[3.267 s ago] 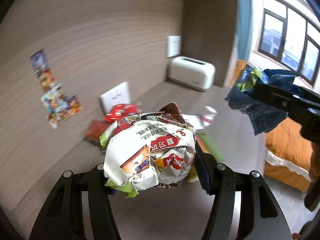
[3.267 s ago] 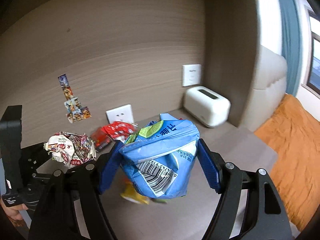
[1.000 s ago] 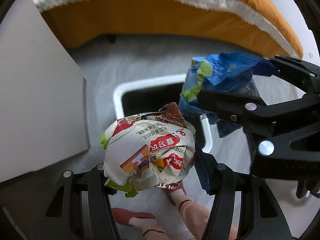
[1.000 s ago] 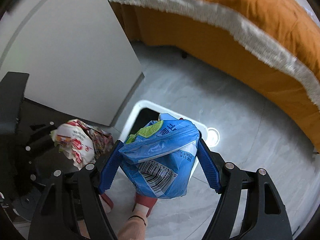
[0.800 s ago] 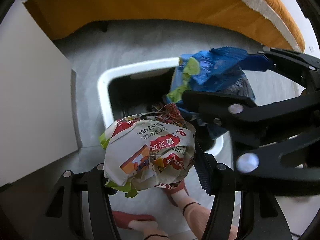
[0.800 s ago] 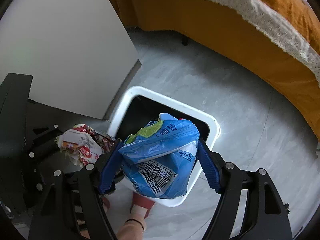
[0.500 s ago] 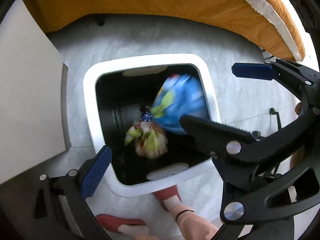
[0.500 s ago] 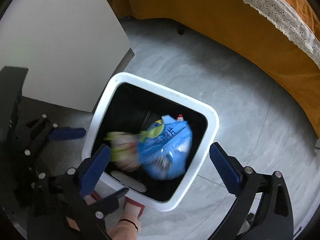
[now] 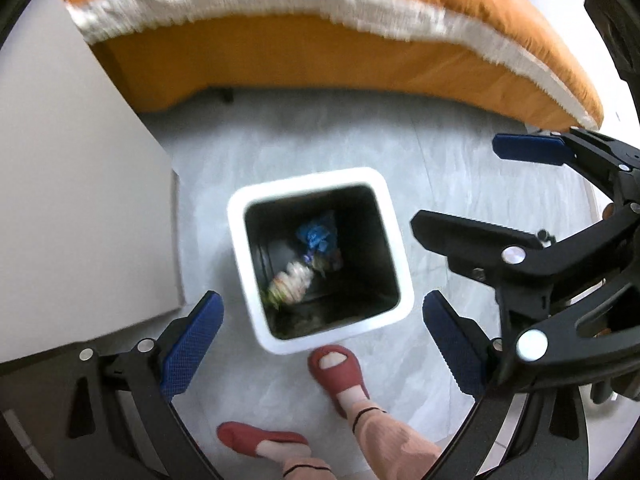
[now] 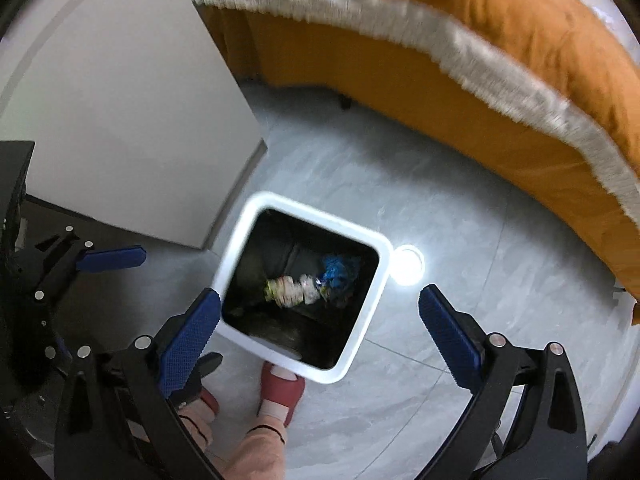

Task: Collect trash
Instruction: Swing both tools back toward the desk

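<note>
A white square trash bin (image 9: 240,216) with a black liner stands on the grey floor; it also shows in the right wrist view (image 10: 384,252). At its bottom lie the crumpled white-and-red wrapper (image 9: 290,282) (image 10: 290,290) and the blue snack bag (image 9: 318,236) (image 10: 340,270). My left gripper (image 9: 320,338) is open and empty, held high above the bin's near rim. My right gripper (image 10: 320,326) is open and empty above the bin, and shows at the right of the left wrist view (image 9: 524,148).
An orange bed (image 9: 320,48) with a white fringed cover runs along the far side. A white cabinet side (image 9: 72,200) stands left of the bin. The person's feet in red slippers (image 9: 338,370) stand just in front of the bin.
Both grippers opened and dropped the wrapper and the blue bag into the bin, where they now lie at the bottom. Both grippers have risen higher above the bin.
</note>
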### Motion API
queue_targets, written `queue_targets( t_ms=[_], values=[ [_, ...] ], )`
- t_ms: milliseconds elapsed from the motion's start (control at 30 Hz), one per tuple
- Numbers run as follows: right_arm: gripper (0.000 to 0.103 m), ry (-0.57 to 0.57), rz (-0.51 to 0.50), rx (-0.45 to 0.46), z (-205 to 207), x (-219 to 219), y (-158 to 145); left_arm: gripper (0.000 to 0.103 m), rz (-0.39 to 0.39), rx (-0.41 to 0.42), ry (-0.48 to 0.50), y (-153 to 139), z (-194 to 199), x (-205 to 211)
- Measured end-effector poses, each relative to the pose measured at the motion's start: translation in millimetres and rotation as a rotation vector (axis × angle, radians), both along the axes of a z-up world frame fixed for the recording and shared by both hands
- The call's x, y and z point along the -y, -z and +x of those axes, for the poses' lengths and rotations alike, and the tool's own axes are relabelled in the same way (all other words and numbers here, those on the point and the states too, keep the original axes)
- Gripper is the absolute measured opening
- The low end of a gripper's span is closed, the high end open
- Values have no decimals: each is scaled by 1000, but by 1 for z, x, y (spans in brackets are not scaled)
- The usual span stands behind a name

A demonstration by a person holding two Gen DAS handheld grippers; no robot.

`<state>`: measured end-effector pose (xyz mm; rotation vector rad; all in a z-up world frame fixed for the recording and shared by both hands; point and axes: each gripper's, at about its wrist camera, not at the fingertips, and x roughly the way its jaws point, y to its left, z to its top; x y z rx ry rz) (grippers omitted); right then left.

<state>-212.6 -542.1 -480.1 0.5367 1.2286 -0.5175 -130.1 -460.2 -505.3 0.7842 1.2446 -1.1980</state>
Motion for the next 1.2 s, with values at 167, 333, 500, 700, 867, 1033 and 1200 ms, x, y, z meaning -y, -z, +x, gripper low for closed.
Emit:
queue_targets(
  t_ms=[167, 333, 500, 700, 867, 1033, 1200],
  values=[
    [99, 38, -97, 111, -5, -14, -103, 98, -96, 100, -69, -114, 9, -21],
    [99, 15, -166, 299, 12, -39, -228, 98, -205, 181, -209, -236, 36, -57],
    [99, -128, -237, 471, 55, -79, -320, 98, -285, 305, -371, -330, 77, -118],
    [99, -309, -299, 563, 117, -139, -371, 98, -247, 518, -613, -386, 145, -213],
    [99, -431, -254, 531, 172, -195, -363, 98, -203, 421, -860, -391, 221, -293],
    [99, -539, -267, 480, 217, -251, -345, 98, -175, 398, -904, -380, 261, -316],
    [99, -559, -273, 436, 253, -280, -329, 98, -163, 366, -881, -364, 285, -313]
  ],
)
